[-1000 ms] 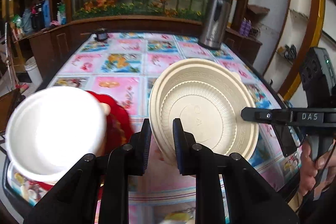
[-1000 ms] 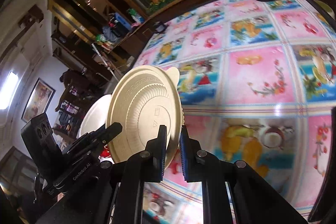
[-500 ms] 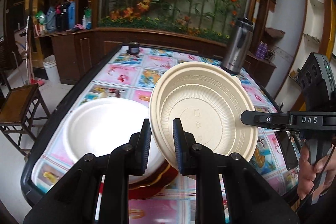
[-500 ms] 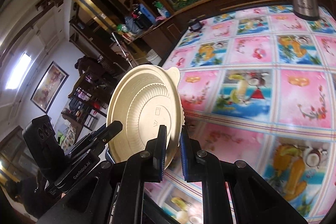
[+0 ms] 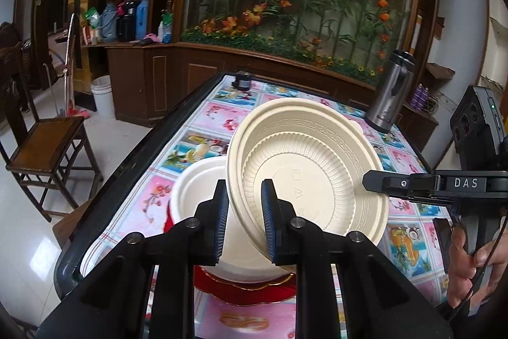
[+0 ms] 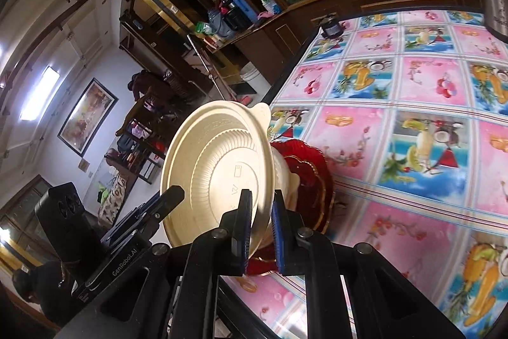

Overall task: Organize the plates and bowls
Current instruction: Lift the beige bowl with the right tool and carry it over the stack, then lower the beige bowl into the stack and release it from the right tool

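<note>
A beige ribbed bowl (image 5: 304, 180) is held tilted in the air by both grippers. My left gripper (image 5: 244, 212) is shut on its near rim. My right gripper (image 6: 260, 227) is shut on the opposite rim; it also shows in the left wrist view (image 5: 368, 178) at the bowl's right edge. The same bowl (image 6: 216, 173) fills the middle of the right wrist view. Below it a white bowl (image 5: 197, 193) sits on a red plate (image 5: 254, 291) near the table's left front corner. The red plate (image 6: 311, 167) also shows in the right wrist view.
The table (image 5: 203, 116) has a pink and blue fruit-pattern cloth and a dark rim. A steel thermos (image 5: 390, 94) stands at the far right. A small dark object (image 5: 241, 81) sits at the far edge. A wooden chair (image 5: 47, 142) stands left of the table.
Both grippers have lifted and pulled back with the beige bowl. The white bowl and red plate now look smaller and lower, and more of the table and room is in view.
</note>
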Motion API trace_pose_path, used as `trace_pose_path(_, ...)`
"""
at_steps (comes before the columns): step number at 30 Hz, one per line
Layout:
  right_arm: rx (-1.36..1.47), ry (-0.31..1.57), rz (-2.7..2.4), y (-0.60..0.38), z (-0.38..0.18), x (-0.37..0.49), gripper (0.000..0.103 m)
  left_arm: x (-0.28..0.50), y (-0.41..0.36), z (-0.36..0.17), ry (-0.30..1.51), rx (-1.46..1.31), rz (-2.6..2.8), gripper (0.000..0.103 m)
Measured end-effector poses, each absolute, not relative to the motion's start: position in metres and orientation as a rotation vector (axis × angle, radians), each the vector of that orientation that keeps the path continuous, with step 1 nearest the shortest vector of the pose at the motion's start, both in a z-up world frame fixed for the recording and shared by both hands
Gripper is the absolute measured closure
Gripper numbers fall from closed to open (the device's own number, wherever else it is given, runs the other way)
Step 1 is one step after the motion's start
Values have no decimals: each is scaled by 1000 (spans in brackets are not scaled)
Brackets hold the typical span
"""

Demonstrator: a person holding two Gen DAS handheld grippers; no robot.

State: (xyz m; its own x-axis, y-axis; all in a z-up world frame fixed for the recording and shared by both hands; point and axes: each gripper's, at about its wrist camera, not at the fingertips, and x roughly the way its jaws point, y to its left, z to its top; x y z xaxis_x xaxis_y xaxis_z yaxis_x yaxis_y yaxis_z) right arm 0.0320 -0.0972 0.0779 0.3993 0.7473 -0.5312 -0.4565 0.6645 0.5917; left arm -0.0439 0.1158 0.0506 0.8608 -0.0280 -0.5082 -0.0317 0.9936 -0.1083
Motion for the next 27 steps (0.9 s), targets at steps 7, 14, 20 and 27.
trace_pose_path(7,395,901,792,-79,71,45,91,-38,127,43,554,-127,30,85)
trace_pose_path(14,413,951,797,-66,56,58,91,-36,140,38,570,-139,50,85)
trace_pose_path(20,396,968,806,-54,50,61,91,-36,148,32,587,-149,64,85)
trace_pose_path(27,376,980,793,-48,45,63,91,-32,151,24,608,-155,64,85)
